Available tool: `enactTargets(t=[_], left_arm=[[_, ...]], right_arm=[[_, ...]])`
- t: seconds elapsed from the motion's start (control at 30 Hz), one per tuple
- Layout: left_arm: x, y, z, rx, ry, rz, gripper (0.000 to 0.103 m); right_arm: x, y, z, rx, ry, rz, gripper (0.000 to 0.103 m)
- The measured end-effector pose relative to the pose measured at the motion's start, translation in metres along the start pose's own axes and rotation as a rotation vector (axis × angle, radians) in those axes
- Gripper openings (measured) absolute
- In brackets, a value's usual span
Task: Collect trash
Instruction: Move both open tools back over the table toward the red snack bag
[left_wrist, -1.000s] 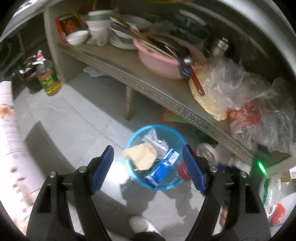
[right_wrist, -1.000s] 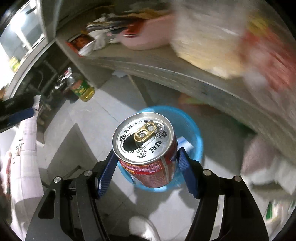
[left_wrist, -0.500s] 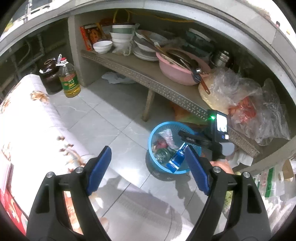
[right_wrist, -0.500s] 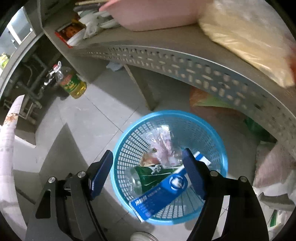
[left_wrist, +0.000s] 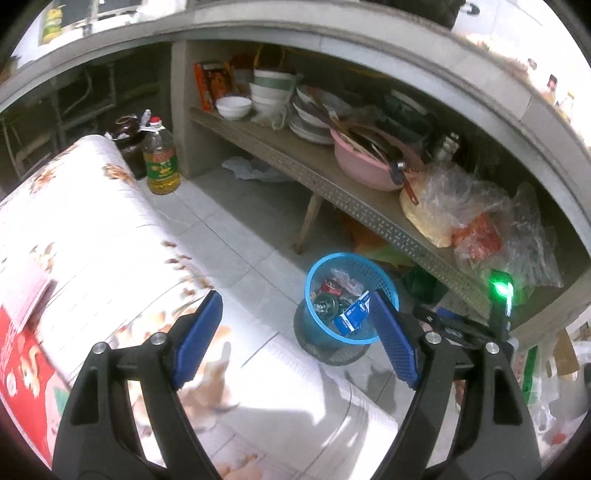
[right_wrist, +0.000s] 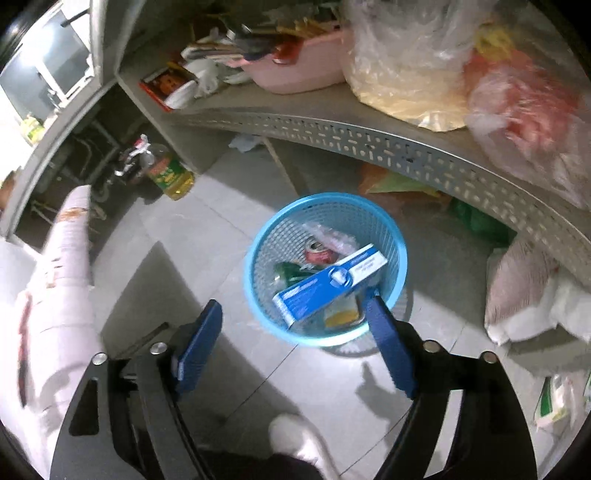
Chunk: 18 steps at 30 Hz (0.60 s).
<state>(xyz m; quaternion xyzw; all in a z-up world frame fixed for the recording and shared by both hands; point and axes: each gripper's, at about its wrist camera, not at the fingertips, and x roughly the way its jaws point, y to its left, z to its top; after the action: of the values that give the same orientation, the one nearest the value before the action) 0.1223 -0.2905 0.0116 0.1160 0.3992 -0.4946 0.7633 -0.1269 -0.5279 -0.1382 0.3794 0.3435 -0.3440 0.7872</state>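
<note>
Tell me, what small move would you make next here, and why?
Probably lift the right hand-held gripper away from the blue basket and go look for more trash. Its jaws stand open with nothing between them, and the red can already lies inside the basket beside the blue box. The left hand-held gripper is open and empty too, so either could fetch the next piece.

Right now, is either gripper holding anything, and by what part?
Nothing is held. The left gripper and right gripper are both open and empty; the red can lies in the blue basket.

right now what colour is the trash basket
Light blue mesh basket, clearest in the right wrist view.
</note>
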Motion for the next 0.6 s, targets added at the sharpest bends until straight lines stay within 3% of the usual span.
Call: enactTargets(t=[0.33, 0.6], left_arm=[[-0.066, 0.029, -0.036, -0.074, -0.075, 0.071, 0.081], [-0.102, 0.071, -0.068, -0.165, -0.082, 0.166, 0.083]], right_arm=[[-0.069, 0.069, -0.015, -0.124, -0.025, 0.164, 0.084], [-0.088, 0.131, -0.030, -0.248, 0.004, 0.268, 0.084]])
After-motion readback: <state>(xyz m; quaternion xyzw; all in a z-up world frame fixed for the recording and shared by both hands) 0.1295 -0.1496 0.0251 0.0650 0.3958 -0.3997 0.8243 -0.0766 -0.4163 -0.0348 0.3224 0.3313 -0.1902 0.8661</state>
